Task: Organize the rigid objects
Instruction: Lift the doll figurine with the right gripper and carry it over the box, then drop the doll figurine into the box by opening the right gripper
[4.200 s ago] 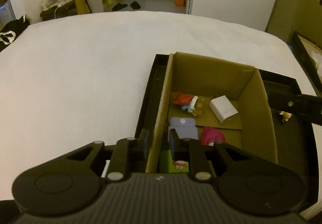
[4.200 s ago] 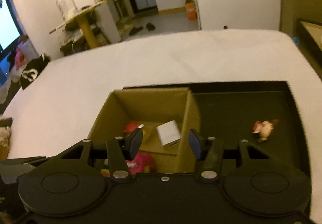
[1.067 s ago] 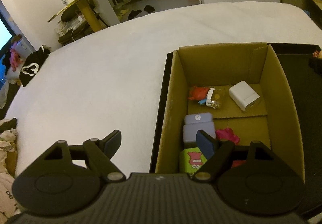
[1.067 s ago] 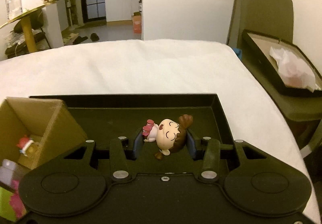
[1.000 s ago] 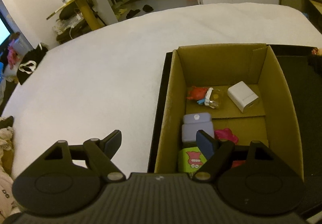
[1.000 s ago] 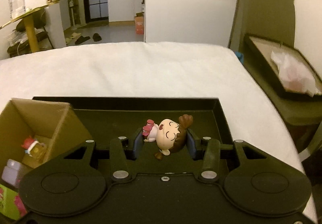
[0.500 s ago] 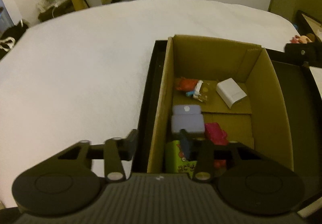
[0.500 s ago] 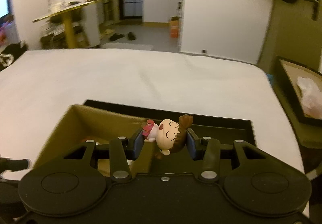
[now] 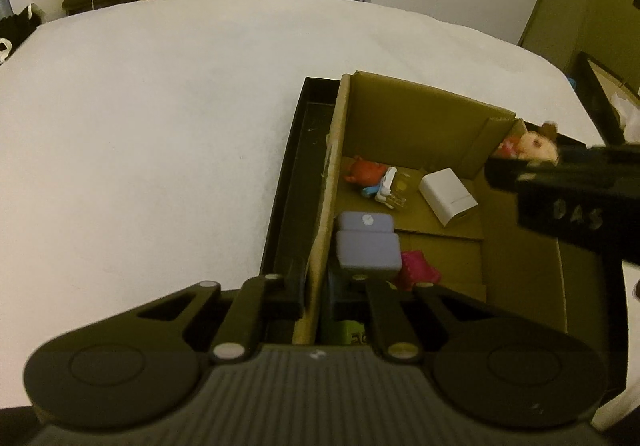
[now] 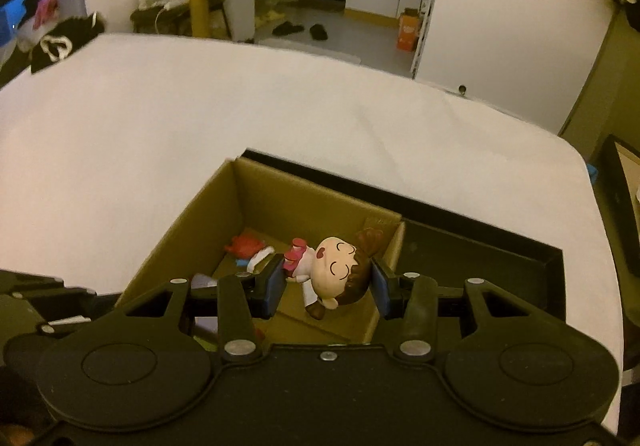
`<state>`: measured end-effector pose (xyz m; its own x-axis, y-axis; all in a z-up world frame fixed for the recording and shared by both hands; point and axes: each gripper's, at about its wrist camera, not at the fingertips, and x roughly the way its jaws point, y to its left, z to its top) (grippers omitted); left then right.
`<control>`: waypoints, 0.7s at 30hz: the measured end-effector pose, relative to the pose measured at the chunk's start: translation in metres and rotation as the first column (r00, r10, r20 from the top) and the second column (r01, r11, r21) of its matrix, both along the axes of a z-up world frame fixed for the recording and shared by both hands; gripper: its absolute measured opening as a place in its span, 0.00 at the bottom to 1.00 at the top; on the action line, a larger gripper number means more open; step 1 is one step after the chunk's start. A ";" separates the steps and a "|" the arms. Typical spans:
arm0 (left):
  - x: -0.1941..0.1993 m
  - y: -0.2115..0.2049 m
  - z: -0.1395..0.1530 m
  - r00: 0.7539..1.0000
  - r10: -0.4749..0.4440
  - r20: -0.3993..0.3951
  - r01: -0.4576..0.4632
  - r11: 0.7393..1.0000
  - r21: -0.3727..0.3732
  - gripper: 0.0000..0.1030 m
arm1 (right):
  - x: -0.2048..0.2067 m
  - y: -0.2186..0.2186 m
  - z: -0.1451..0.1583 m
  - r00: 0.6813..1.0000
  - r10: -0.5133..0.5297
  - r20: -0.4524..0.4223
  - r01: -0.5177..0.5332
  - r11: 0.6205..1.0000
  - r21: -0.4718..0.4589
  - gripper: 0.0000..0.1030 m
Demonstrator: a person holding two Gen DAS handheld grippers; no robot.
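A brown cardboard box (image 9: pixel 424 113) stands in a black tray (image 9: pixel 296 165) on a white bed. It holds a red toy (image 9: pixel 366 171), a white cube (image 9: pixel 448 195), a lavender block (image 9: pixel 368 242), a pink toy (image 9: pixel 418 272) and a green box (image 9: pixel 352 334). My left gripper (image 9: pixel 314 286) is shut on the box's left wall (image 9: pixel 326 213). My right gripper (image 10: pixel 326 286) is shut on a girl figurine (image 10: pixel 332 274) and holds it over the box's right side; the figurine also shows in the left wrist view (image 9: pixel 532 143).
The white bed (image 10: pixel 160 117) spreads around the tray. The tray's right half (image 10: pixel 480 258) is bare black floor. A second dark tray (image 9: pixel 608 101) with white paper lies off the bed at right. Furniture stands beyond the bed's far edge.
My left gripper has closed on the box's left wall. My right gripper has carried the figurine from the tray's right half leftward to over the box.
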<state>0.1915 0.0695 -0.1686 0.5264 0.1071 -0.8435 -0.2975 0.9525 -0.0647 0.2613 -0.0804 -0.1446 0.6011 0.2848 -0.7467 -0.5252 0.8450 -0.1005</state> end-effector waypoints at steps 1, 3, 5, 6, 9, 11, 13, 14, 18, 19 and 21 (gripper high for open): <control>0.000 0.000 0.000 1.000 -0.001 0.002 0.001 1.000 -0.003 0.10 | -0.002 0.001 -0.003 1.000 -0.002 -0.004 0.002 1.000 -0.008 0.43; -0.001 0.002 0.001 1.000 -0.003 0.004 0.003 1.000 -0.009 0.10 | -0.002 0.004 -0.006 1.000 -0.005 -0.003 0.005 1.000 -0.027 0.43; -0.001 0.003 0.001 1.000 -0.003 0.007 0.003 1.000 -0.017 0.10 | -0.004 0.007 -0.010 1.000 -0.002 0.004 0.003 0.999 -0.054 0.43; -0.001 0.004 0.001 1.000 -0.003 0.008 0.003 1.000 -0.019 0.10 | -0.005 0.009 -0.011 1.000 -0.004 0.004 0.004 0.998 -0.063 0.43; -0.002 0.003 0.002 1.000 -0.008 0.011 0.008 1.000 -0.021 0.10 | -0.006 0.012 -0.014 1.000 -0.016 0.013 0.017 0.997 -0.080 0.46; -0.002 0.003 0.002 1.000 -0.012 0.016 0.012 1.000 -0.025 0.10 | -0.009 0.012 -0.015 1.000 -0.014 0.020 0.016 0.996 -0.088 0.49; -0.002 0.004 0.001 1.000 -0.010 0.013 0.010 1.000 -0.025 0.10 | -0.011 0.011 -0.015 1.000 -0.018 0.021 0.020 0.996 -0.090 0.50; -0.001 0.004 0.001 1.000 -0.008 0.011 0.008 1.000 -0.025 0.10 | -0.012 0.009 -0.015 1.000 -0.022 0.020 0.024 0.996 -0.086 0.50; -0.001 0.003 0.002 1.000 -0.012 0.013 0.012 1.000 -0.017 0.10 | -0.015 0.001 -0.010 0.999 -0.042 0.016 0.043 0.997 -0.058 0.50; -0.002 0.002 0.002 1.000 -0.013 0.013 0.013 1.000 -0.014 0.10 | -0.015 -0.002 -0.009 0.999 -0.046 0.014 0.047 0.998 -0.051 0.50; -0.001 0.002 0.001 1.000 -0.009 0.009 0.009 1.000 -0.011 0.10 | -0.016 -0.008 -0.006 0.998 -0.057 0.009 0.057 0.998 -0.036 0.50</control>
<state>0.1902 0.0716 -0.1675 0.5345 0.0934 -0.8400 -0.2886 0.9543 -0.0775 0.2449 -0.0886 -0.1501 0.6216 0.2229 -0.7509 -0.4754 0.8692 -0.1356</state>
